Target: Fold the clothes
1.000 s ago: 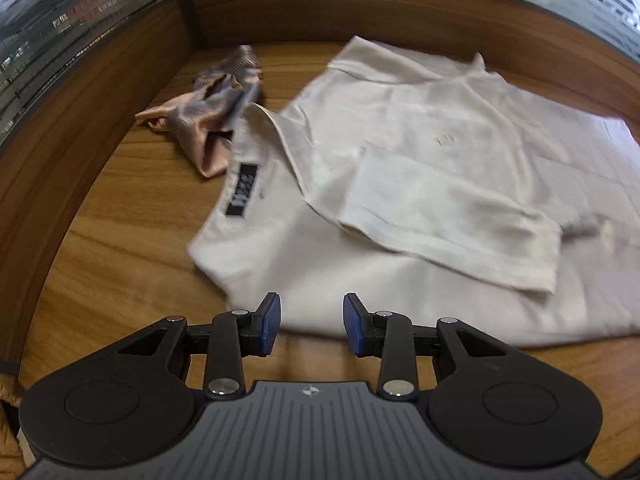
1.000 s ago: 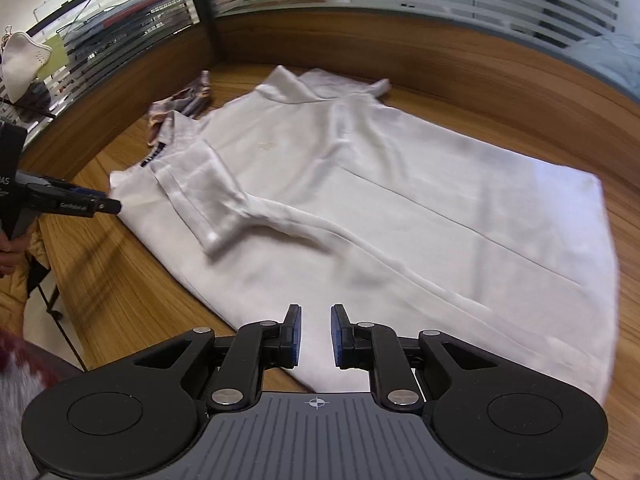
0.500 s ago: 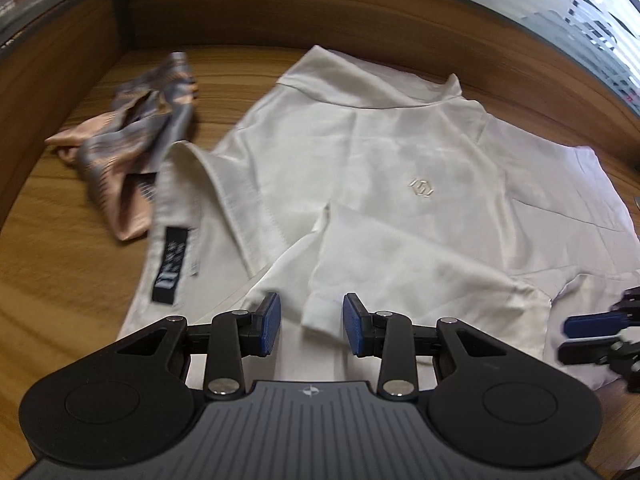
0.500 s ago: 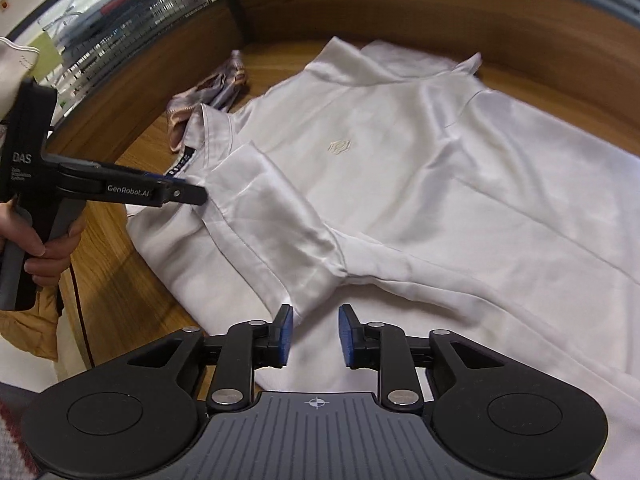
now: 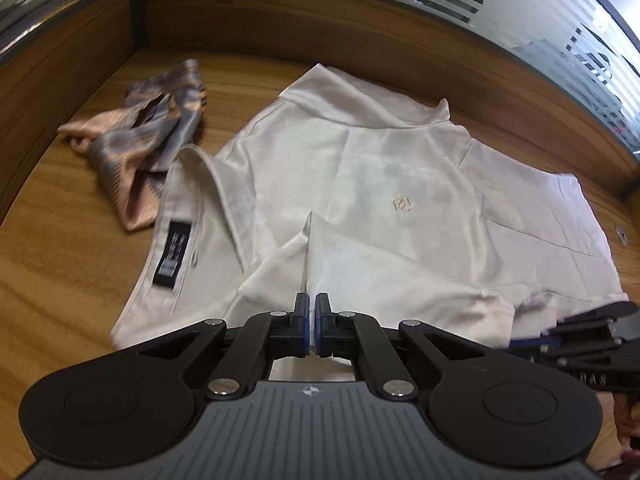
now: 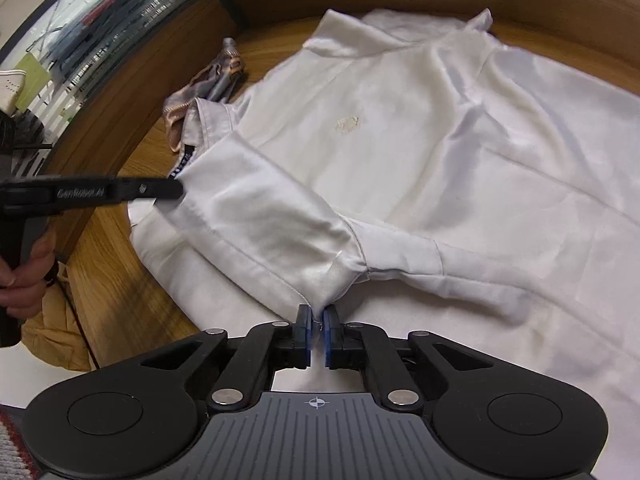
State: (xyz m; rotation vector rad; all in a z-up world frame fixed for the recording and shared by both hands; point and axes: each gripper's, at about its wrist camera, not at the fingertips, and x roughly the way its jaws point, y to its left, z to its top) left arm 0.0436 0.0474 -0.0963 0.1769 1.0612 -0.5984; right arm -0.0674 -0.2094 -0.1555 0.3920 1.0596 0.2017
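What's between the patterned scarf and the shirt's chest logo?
Left wrist view: the white shirt's turned-up collar and plain shirt fabric lie between the patterned scarf and the chest logo.

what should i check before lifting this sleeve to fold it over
1. Left gripper shut on the sleeve hem: ok.
2. Right gripper shut on the sleeve's other corner: ok, cloth shows between its pads.
3. Only one layer pinched, not the shirt body beneath: cannot tell.
4. Patterned scarf lies apart from the sleeve: ok; it touches the collar.
5. Shirt body flat: not ok, wrinkles near the armpit.
6. Wooden table space for the fold: ok.
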